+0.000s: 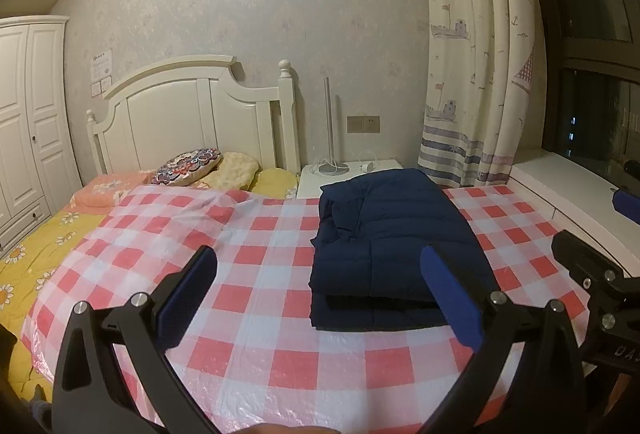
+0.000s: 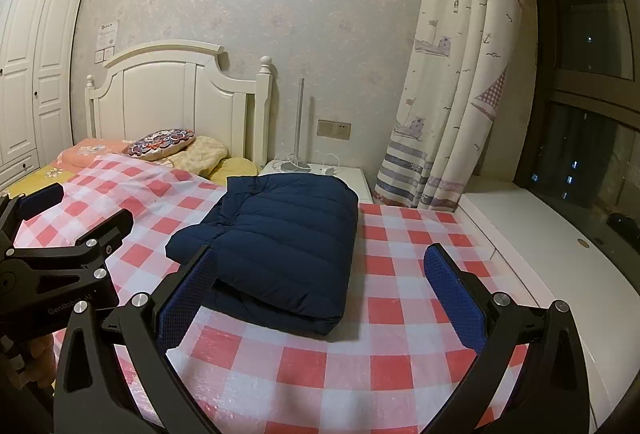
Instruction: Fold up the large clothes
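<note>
Two hand-held grippers hang with fingers spread and empty above the near edge of a red-and-white checked plastic sheet (image 2: 380, 358) covering a bed. The folded, quilted navy-blue jacket (image 2: 280, 238) lies on that sheet, just ahead of the right gripper (image 2: 320, 298) and ahead-right of the left gripper (image 1: 320, 298), its long axis running toward the white wooden headboard (image 1: 192, 114). The right gripper looks nearer.

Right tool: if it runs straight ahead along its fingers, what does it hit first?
Probably the folded navy quilted jacket lying on the red-and-white checked sheet. The open right tool points at its near right corner; depth is unclear, so it might instead land on the sheet just beside it.
</note>
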